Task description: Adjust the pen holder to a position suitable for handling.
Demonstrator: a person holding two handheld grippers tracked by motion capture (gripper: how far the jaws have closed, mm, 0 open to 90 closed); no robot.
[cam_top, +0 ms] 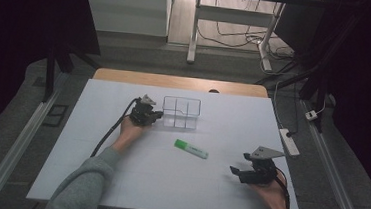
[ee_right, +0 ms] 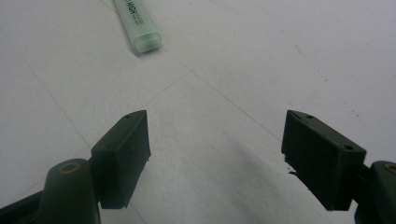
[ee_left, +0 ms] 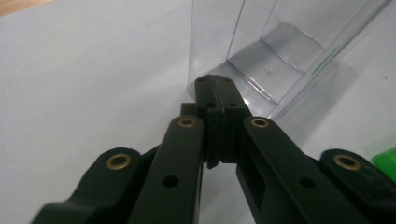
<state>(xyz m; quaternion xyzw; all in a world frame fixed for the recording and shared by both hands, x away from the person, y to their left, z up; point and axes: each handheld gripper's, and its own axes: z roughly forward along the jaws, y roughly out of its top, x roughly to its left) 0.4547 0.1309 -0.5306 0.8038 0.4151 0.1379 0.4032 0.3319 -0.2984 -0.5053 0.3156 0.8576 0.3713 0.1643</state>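
A clear plastic divided box [cam_top: 181, 112] stands at the middle back of the white table [cam_top: 89, 152]. My left gripper [cam_top: 159, 115] sits just left of the box, jaws shut with nothing seen between them. In the left gripper view its tips [ee_left: 215, 84] are at the near lower corner of the box [ee_left: 280, 51]; whether they touch it I cannot tell. A green highlighter [cam_top: 191, 149] lies flat in the middle of the table. My right gripper [cam_top: 239, 162] rests at the front right, open and empty, pointing toward the highlighter [ee_right: 140, 25] farther ahead of its jaws [ee_right: 219, 135].
The highlighter's green end [ee_left: 385, 161] shows at the right edge of the left gripper view. A wooden desk edge [cam_top: 180, 82] runs behind the white sheet. A white power strip [cam_top: 289, 142] lies on the floor off the right side.
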